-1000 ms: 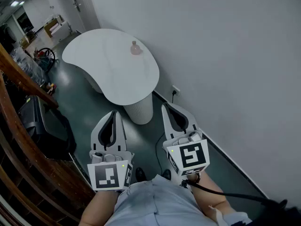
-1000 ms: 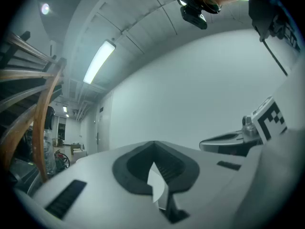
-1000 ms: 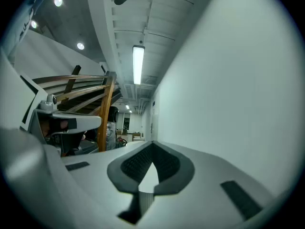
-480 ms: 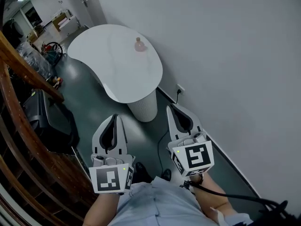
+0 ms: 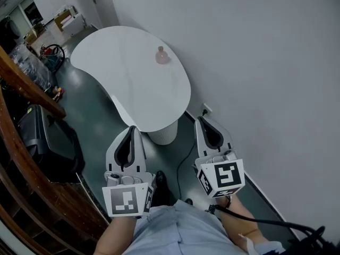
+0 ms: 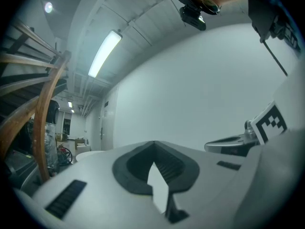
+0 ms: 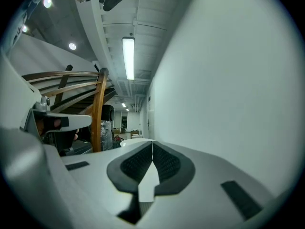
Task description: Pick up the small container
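Head view shows the small pinkish container [image 5: 162,56] standing on the white counter [image 5: 127,81] by the wall, well apart from the left tongs [image 5: 130,132] and right tongs [image 5: 207,124], both closed on nothing, their cubes [image 5: 127,200] carrying black-and-white square markers

Table top [image 5: 133,84]: smooth white, with a faint sheen.
Table base [image 5: 164,135]: white, finely ribbed.
Small container [image 5: 161,56], near the table's wall-side edge: pale pink, material unclear.
Floor [image 5: 98,122]: dark green, glossy.
Stair rail [image 5: 24,84]: polished brown wood.
Left gripper [image 5: 131,130], right gripper [image 5: 205,121]: matt off-white plastic.
Pads [image 7: 167,163]: black, ridged.
Shirt [image 5: 175,230]: light blue cloth.
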Action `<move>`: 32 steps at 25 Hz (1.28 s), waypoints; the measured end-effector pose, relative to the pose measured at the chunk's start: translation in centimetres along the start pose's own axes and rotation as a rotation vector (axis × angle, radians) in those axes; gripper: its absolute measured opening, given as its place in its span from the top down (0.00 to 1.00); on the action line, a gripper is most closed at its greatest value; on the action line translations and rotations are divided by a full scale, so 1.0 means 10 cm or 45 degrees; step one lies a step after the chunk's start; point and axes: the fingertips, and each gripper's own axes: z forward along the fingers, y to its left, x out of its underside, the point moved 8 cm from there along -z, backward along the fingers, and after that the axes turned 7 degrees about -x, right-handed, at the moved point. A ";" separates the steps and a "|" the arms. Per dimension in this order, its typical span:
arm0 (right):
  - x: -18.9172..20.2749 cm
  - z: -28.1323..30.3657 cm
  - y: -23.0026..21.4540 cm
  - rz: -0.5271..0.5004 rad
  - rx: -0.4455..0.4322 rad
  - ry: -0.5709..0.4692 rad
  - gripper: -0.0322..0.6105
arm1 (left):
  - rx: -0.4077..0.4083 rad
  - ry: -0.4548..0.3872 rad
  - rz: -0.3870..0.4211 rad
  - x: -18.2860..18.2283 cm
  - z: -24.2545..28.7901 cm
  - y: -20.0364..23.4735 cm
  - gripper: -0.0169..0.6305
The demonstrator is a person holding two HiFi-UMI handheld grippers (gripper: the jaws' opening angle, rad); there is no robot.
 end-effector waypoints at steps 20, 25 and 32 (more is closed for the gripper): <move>-0.26 1.13 -0.14 -0.067 0.133 -0.022 0.95 | 0.166 -0.009 -0.063 0.20 1.16 0.57 0.98; -0.19 1.30 -0.26 -0.046 0.126 -0.006 0.95 | 0.145 0.047 -0.085 0.26 1.31 0.57 0.98; -0.13 1.68 -0.59 0.000 0.080 0.010 0.95 | 0.155 0.050 -0.012 0.26 1.80 0.46 0.98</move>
